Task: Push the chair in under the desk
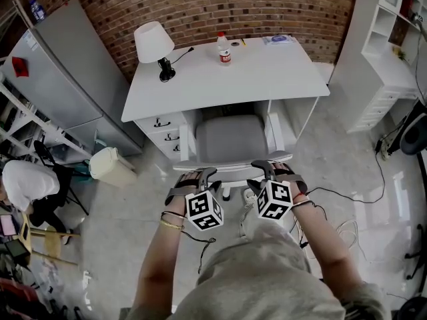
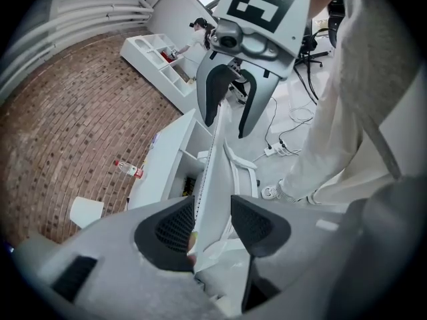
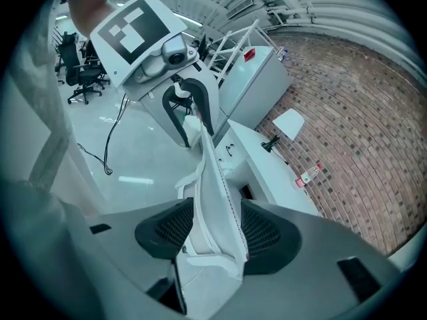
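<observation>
White plastic and grey padding make up the chair (image 1: pixel 230 139), which stands at the near side of the tabletop (image 1: pixel 267 72). Its seat is partly inside the knee opening beside the drawer unit (image 1: pixel 167 135). The backrest (image 1: pixel 233 160) is the part farthest out from the tabletop, and its top edge runs parallel to the tabletop's near edge.

Your left gripper (image 1: pixel 200 177) is clenched on that top edge at the drawer-unit end. Your right gripper (image 1: pixel 268 171) is clenched on it at the other end. Each gripper view shows the thin white edge pinched between the two pads. Both grippers sit about equally far from the tabletop, so neither hand leads.

The opening lies straight ahead of your grippers, at right angles to the backrest's long axis. An even forward push from both should carry the seat further under, while an uneven one would likely swing the chair toward the drawer unit. A lamp (image 1: pixel 155 44) and a bottle (image 1: pixel 225 49) stand at the tabletop's far edge, clear of the push.
</observation>
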{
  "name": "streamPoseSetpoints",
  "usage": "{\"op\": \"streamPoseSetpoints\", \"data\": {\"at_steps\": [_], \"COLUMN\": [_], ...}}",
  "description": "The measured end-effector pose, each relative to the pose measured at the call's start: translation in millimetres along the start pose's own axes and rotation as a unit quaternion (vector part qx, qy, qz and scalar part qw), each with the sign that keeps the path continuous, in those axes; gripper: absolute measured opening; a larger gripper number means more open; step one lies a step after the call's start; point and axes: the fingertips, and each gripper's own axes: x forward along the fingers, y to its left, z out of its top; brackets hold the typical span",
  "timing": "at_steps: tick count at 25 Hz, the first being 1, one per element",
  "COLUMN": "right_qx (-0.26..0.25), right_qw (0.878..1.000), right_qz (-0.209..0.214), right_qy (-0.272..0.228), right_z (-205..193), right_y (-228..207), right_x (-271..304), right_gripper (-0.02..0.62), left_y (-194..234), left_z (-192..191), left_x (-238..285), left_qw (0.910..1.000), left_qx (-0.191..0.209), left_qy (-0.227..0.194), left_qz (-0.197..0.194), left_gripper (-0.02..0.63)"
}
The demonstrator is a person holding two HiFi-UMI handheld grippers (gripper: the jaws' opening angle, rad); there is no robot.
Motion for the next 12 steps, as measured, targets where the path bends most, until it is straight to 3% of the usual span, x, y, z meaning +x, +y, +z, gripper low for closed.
{"op": "streamPoseSetpoints", "data": {"at_steps": [12], "right_qx": [0.030], "right_qw": [0.999], "right_qz": [0.005], "right_qy": [-0.016], "right_z": [7.0], "right_y": [21.6], "right_x": [-32.9], "right_gripper": [0.190], "left_y": [-11.7], "left_z": [17.7], "left_x": [-31.9], "left_qw": [0.9992], "left_qx": [-0.029], "left_qy": [-0.024], "left_qz": [0.012], "left_gripper": [0.167]}}
